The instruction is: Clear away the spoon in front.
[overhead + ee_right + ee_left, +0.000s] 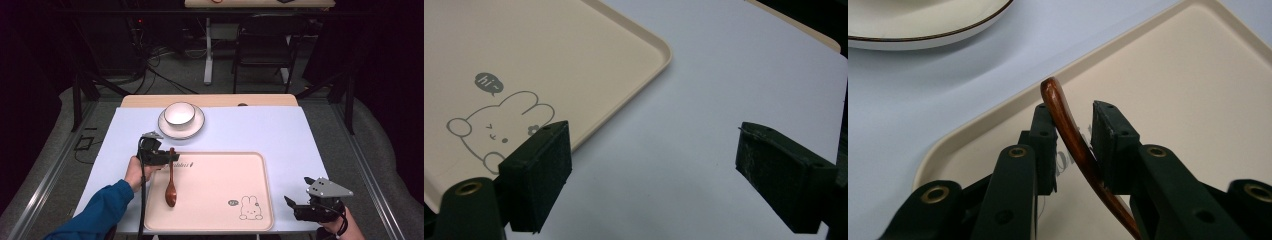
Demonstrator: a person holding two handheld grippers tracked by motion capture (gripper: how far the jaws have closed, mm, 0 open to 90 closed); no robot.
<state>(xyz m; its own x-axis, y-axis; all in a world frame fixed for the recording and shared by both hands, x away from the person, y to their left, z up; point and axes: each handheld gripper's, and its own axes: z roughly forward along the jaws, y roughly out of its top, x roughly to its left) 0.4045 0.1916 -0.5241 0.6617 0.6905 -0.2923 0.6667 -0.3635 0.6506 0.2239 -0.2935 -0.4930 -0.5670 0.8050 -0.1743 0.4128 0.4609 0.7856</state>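
A brown wooden spoon (171, 192) lies on the beige tray (220, 172), its bowl toward me and its handle pointing away. My left gripper (167, 157) sits at the tray's far left corner, shut on the spoon handle (1068, 125), whose tip sticks up between the jaws. The handle runs slantwise between the black pads (1045, 137). Off the tray's near right corner, my right gripper (300, 192) stands open above the bare table, with nothing between its fingers (536, 172).
A white bowl (179, 113) rests on a white plate (192, 129) at the far side of the pale blue table (260, 127). The tray has a rabbit drawing (494, 127) near its right corner. A chair stands beyond the table.
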